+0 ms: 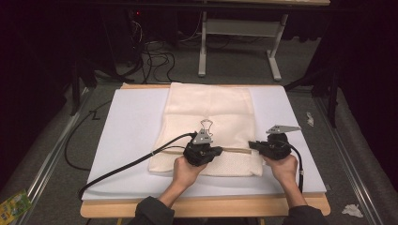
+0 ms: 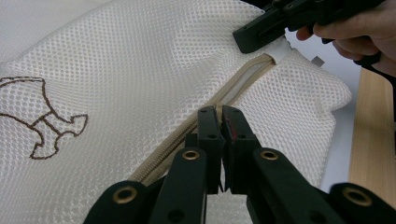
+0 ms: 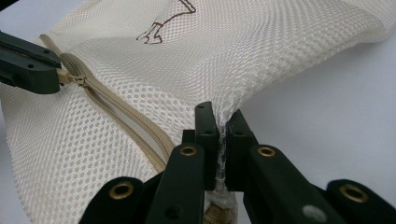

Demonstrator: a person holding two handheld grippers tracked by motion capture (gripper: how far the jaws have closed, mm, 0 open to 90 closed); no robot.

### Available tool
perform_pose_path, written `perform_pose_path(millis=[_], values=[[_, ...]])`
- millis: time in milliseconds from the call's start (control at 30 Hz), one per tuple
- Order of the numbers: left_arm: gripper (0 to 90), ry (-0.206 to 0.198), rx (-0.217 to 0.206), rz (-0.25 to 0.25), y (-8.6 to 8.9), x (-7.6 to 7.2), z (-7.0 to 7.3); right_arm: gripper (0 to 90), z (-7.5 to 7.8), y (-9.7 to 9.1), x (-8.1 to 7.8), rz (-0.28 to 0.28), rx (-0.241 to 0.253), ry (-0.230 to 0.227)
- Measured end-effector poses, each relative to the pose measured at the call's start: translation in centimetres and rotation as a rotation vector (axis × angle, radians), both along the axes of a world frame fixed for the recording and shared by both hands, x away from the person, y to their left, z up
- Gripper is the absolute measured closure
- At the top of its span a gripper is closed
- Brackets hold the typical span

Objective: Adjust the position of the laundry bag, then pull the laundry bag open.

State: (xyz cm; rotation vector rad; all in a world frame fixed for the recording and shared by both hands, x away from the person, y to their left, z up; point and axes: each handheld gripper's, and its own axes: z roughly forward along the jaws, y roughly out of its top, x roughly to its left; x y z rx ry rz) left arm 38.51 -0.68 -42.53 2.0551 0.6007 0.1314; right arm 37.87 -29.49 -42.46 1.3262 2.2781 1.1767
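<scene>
A cream mesh bag (image 1: 206,108) with a brown stitched outline (image 2: 44,119) lies flat on a white sheet (image 1: 131,136). A tan zipper (image 2: 233,91) runs along its near part. My left gripper (image 1: 218,150) is shut on the zipper's pull, with the jaws pressed together over the zipper line (image 2: 220,111). My right gripper (image 1: 252,145) is shut on the bag's mesh edge at the zipper's end (image 3: 219,116). In the left gripper view the right gripper (image 2: 261,33) pinches a white tab there. The right gripper view has the left gripper (image 3: 32,65) at the slider (image 3: 72,78).
The sheet covers a wooden table (image 1: 206,206) whose front edge is near the person's forearms. A black cable (image 1: 126,166) trails left from the left gripper. A white frame stand (image 1: 239,42) and floor cables are beyond the table. Scraps lie on the floor at the right (image 1: 352,210).
</scene>
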Motion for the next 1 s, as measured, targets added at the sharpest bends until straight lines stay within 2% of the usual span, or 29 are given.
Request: perform_pose_path(millis=[300, 433, 533, 733, 1000], values=[[87.4, 0.013, 0.001, 0.004, 0.1, 0.0, -0.2, 88.3, -0.2, 0.1, 0.1, -0.001, 0.003, 0.005], [87.5, 0.016, 0.017, 0.013, 0.5, 0.2, 0.1, 88.3, -0.4, -0.2, 0.2, -0.013, 0.004, 0.017], [87.5, 0.015, 0.009, 0.026, 1.2, 0.1, 0.3, 88.3, -0.4, -0.3, 0.3, -0.014, 0.009, 0.021], [87.5, 0.014, -0.020, 0.035, 1.8, 0.1, 0.4, 88.3, 0.2, 0.1, 0.5, -0.003, -0.019, 0.020], [87.5, 0.018, -0.023, 0.040, 2.6, 0.4, 0.4, 88.4, 0.1, 0.2, 0.5, -0.009, -0.028, 0.024]])
